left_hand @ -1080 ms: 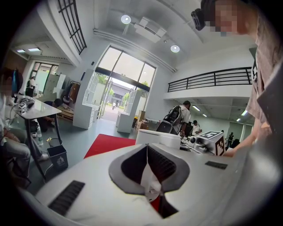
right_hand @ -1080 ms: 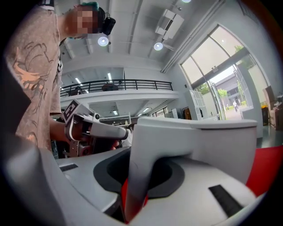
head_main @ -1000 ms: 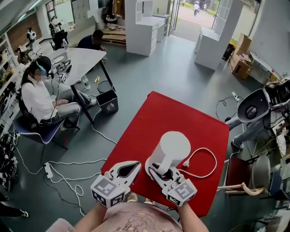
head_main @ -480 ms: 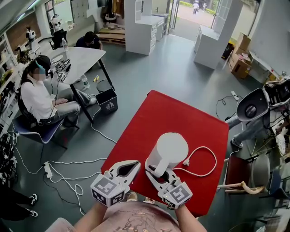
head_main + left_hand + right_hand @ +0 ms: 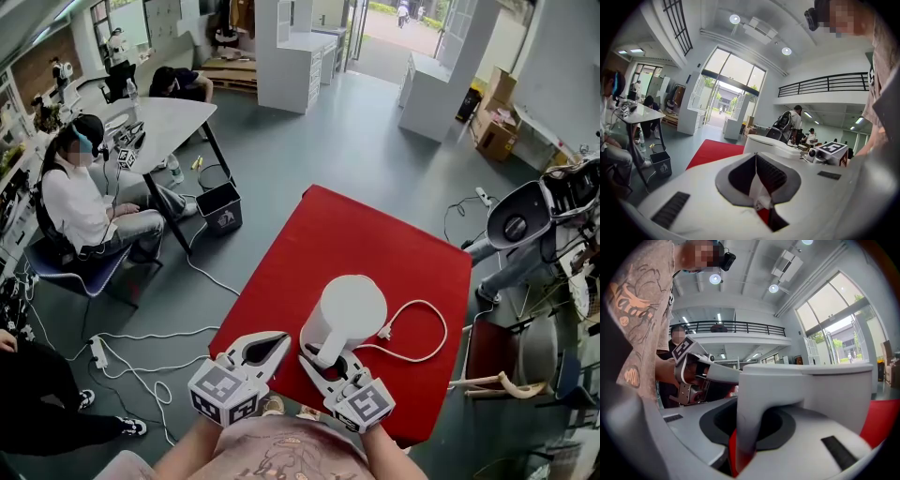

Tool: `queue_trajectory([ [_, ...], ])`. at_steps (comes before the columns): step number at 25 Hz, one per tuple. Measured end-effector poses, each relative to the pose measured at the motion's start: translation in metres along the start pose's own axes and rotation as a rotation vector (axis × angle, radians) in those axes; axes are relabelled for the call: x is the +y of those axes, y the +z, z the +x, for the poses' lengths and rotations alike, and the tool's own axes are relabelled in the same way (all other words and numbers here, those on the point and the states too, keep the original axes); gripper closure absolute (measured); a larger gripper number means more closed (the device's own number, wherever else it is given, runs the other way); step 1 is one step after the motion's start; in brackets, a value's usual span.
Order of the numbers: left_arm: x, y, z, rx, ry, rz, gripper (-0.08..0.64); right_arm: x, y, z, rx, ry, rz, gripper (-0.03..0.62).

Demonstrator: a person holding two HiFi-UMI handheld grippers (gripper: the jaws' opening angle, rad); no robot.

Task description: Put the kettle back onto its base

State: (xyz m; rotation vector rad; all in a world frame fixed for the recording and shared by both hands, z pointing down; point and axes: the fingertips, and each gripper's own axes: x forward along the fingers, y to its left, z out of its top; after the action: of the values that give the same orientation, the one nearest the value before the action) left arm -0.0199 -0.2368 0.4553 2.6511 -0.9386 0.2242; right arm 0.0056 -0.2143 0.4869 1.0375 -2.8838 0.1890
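Observation:
The white kettle (image 5: pixel 352 305) stands upright on the red table (image 5: pixel 375 230), near its front edge. Its base is hidden; a white cord (image 5: pixel 433 323) loops out from under it on the right. My right gripper (image 5: pixel 324 352) is shut on the kettle's handle from the near side. In the right gripper view the handle (image 5: pixel 752 413) fills the gap between the jaws of my right gripper (image 5: pixel 751 437). My left gripper (image 5: pixel 278 343) rests just left of the kettle, shut and holding nothing. In the left gripper view the left gripper (image 5: pixel 756 157) has its tips together, with the kettle (image 5: pixel 764 143) ahead to the right.
The table's front edge lies right below both grippers, its left edge close to the left gripper. Cables (image 5: pixel 141 337) trail on the floor at left. A black bin (image 5: pixel 223 208) and seated people at a white table (image 5: pixel 169 122) are further left. A scooter (image 5: pixel 525 220) stands at right.
My right gripper and the kettle have shifted slightly to the left. The left gripper has stayed put. A person has come into view at the lower left.

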Motion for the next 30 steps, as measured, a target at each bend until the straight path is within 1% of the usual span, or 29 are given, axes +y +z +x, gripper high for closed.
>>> queue_trajectory([
  [17, -0.009, -0.001, -0.008, -0.002, -0.001, 0.002, 0.571, 0.011, -0.006, -0.005, 0.016, -0.028, -0.026, 0.494],
  [21, -0.011, -0.003, -0.010, -0.004, -0.003, 0.002, 0.571, 0.020, -0.017, -0.003, 0.053, -0.010, -0.036, 0.494],
  [23, -0.012, -0.005, -0.011, -0.004, -0.002, 0.001, 0.571, 0.026, -0.027, -0.003, 0.102, -0.002, -0.046, 0.492],
  [25, -0.012, -0.007, -0.013, -0.004, 0.000, 0.001, 0.571, 0.027, -0.031, -0.005, 0.137, -0.025, -0.051, 0.492],
  [27, -0.012, -0.008, -0.014, -0.004, 0.002, 0.001, 0.571, 0.025, -0.031, -0.006, 0.127, -0.038, -0.056, 0.492],
  [28, -0.013, -0.008, -0.015, -0.004, 0.003, 0.000, 0.571, 0.026, -0.032, -0.006, 0.128, -0.036, -0.057, 0.491],
  [30, -0.015, -0.010, -0.016, -0.003, 0.003, -0.001, 0.571, 0.027, -0.035, -0.006, 0.095, -0.021, -0.063, 0.488],
])
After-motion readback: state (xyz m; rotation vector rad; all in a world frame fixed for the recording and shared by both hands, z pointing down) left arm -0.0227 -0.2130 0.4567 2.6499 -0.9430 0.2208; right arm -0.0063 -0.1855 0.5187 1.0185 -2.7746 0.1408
